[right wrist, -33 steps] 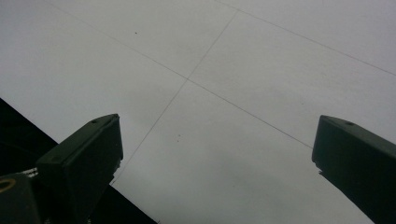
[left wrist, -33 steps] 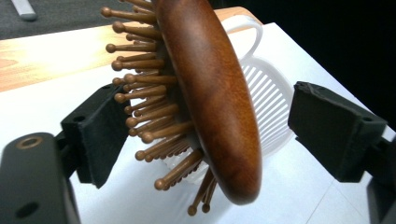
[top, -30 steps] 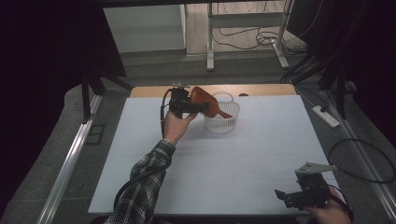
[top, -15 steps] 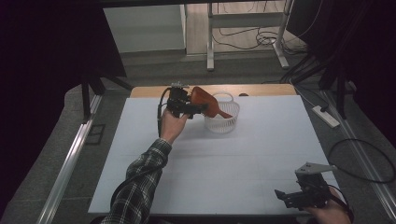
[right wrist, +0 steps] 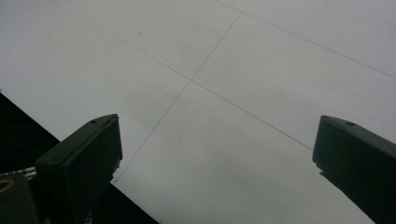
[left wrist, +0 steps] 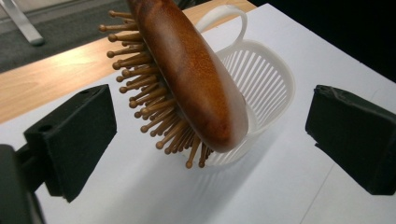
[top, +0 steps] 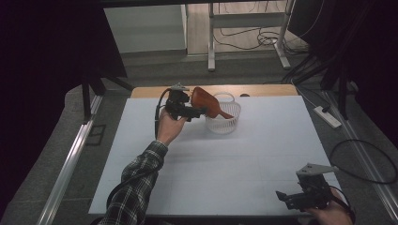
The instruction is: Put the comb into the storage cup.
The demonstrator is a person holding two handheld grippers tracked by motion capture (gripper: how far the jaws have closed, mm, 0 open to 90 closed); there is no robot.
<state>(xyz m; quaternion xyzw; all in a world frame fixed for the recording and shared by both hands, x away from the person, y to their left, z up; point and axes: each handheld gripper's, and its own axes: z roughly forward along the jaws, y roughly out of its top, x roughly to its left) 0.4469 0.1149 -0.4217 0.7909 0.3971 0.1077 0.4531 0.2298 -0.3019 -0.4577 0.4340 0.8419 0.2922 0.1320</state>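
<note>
A brown wooden hairbrush [top: 206, 100] leans bristles-down on the rim of a white slotted plastic basket [top: 225, 119] at the back of the table. My left gripper [top: 198, 111] is held just left of the brush. In the left gripper view the brush [left wrist: 196, 79] sits between the wide-apart jaws, touching neither, with the basket [left wrist: 266, 84] behind it; the left gripper [left wrist: 212, 140] is open. My right gripper [top: 287, 198] rests at the near right corner of the table, and in its own view the right gripper [right wrist: 215, 154] is open over bare white sheet.
The white sheet [top: 234, 159] covers the table, with a strip of wooden tabletop [top: 267, 90] beyond it. A power strip [top: 328, 117] and cables lie on the floor to the right. A metal rail [top: 70, 159] runs along the left side.
The left hand has drifted slightly left and nearer. The brush stays leaning in the basket, and the right gripper has not moved.
</note>
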